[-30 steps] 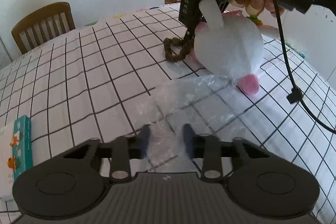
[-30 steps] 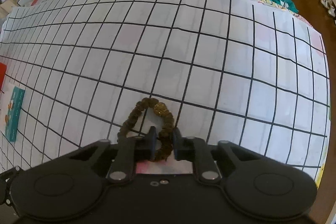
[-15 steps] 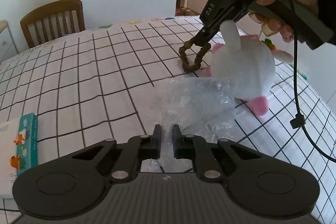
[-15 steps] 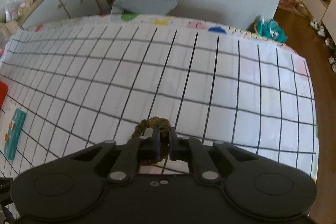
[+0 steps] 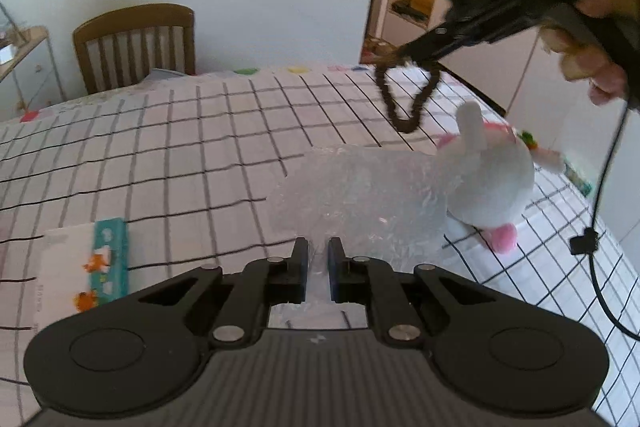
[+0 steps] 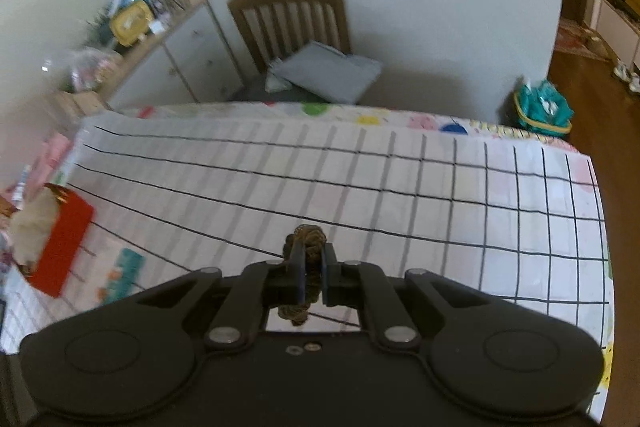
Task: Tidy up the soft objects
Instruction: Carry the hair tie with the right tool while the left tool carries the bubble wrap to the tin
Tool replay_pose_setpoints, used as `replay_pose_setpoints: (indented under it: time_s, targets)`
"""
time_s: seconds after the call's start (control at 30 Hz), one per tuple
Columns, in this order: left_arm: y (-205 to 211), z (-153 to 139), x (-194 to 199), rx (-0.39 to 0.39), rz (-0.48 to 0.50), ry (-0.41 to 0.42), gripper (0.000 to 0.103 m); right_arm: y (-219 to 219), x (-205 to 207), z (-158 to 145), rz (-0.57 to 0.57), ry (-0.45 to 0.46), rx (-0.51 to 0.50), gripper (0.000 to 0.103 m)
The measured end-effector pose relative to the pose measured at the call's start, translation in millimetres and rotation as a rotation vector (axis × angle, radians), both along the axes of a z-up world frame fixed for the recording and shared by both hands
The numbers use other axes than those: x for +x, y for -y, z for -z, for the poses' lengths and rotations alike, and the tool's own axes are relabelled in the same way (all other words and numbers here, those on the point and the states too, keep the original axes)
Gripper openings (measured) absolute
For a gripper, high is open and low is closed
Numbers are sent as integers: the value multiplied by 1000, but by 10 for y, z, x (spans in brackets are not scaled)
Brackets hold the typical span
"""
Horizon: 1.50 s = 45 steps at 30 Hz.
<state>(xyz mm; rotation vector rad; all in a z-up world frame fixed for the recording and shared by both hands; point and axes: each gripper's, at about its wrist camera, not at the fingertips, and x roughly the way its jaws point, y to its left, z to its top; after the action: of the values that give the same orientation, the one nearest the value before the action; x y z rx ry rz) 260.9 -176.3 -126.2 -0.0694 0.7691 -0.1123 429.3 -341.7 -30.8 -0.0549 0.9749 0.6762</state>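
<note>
My left gripper [image 5: 318, 259] is shut on the near edge of a clear plastic bag [image 5: 360, 199], which is raised off the checked tablecloth. Behind the bag lies a white plush rabbit [image 5: 492, 183] with pink feet. My right gripper [image 6: 311, 267] is shut on a brown braided loop [image 6: 306, 241]; in the left wrist view this loop [image 5: 406, 107] hangs from the right gripper [image 5: 396, 61] above the table, up and to the right of the bag.
A teal and white box [image 5: 108, 259] lies at the table's left side. A red box [image 6: 60, 247] with a furry thing sits at the far left edge. A wooden chair [image 5: 136, 43] stands behind the table. A cable [image 5: 600, 227] hangs at the right.
My right gripper has lifted the brown loop higher off the table. My left gripper has raised the clear bag, which now stands up in front of the rabbit.
</note>
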Motion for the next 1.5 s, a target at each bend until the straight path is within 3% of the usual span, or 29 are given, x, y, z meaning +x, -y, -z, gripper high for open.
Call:
replay_pose_setpoints:
  time_s: [0.27,0.67,1.07,1.5]
  targets:
    - [-390,-301,-217,-20,-76,39,10,-121,-457,-404,-41,45,58,6]
    - [-1148,-690,-792,-19,-197,60,10,-640,-1136,-741,-131,70,106,6]
    - [-2069,-1108,-1212,40,-285,131,10,-1504,-1608,-943,-208,85,145,6]
    - [-3098,-1136,-1499,116,-342,112,10,-2621,-1843,-946,-238,87,150,6]
